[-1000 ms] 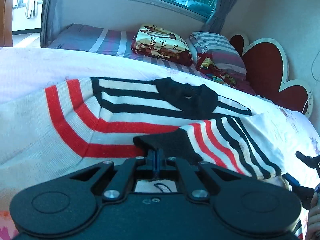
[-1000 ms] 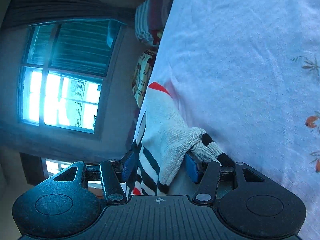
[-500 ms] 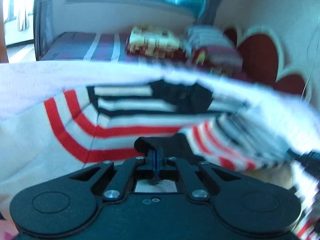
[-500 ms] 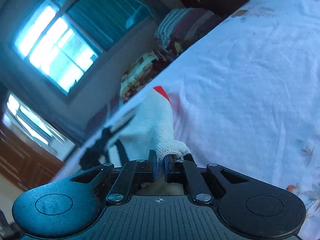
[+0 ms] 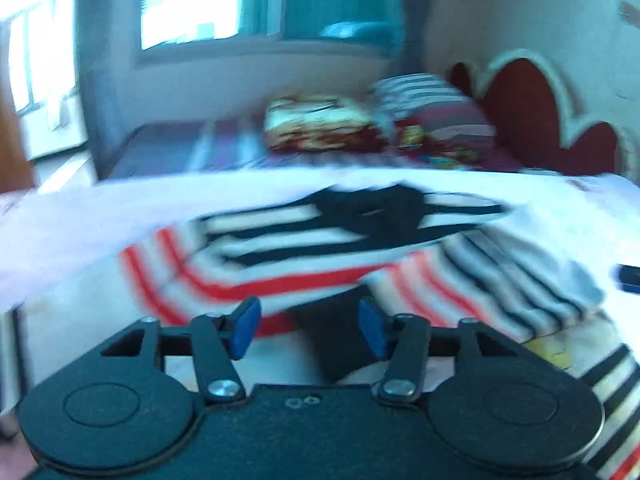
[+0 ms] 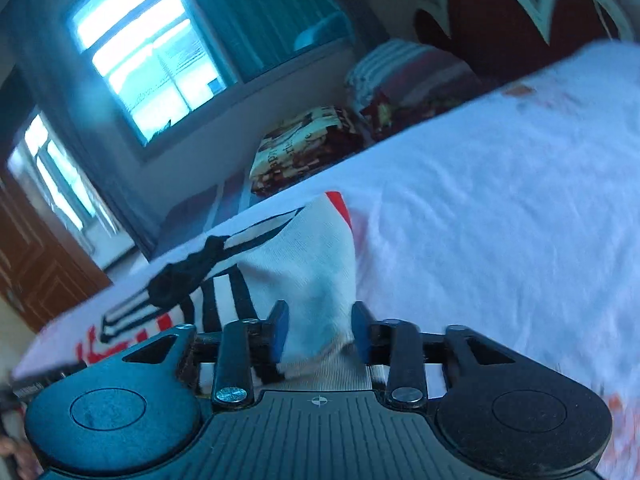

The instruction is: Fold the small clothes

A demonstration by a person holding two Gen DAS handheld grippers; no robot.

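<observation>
A small knitted sweater [image 5: 304,248] with red and black stripes on white lies spread on the white bedsheet [image 5: 80,216]. Its black collar [image 5: 376,212] is at the far side. My left gripper [image 5: 310,328] is open, with the black cuff of a folded-in sleeve [image 5: 336,336] lying loose between its blue pads. My right gripper [image 6: 318,332] is open over the white sleeve end [image 6: 316,280] of the same sweater [image 6: 208,276]; the cloth lies between the pads, not pinched.
Patterned pillows [image 5: 320,128] and a striped pillow [image 5: 428,104] lie at the bed's far end by a red heart-shaped headboard [image 5: 528,108]. Windows [image 6: 148,60] are behind. The sheet [image 6: 500,208] spreads to the right of the sweater.
Both grippers were shut on the sleeves half a second ago and have opened, letting the cloth go. The left gripper has pulled back a little; the view is blurred by motion.
</observation>
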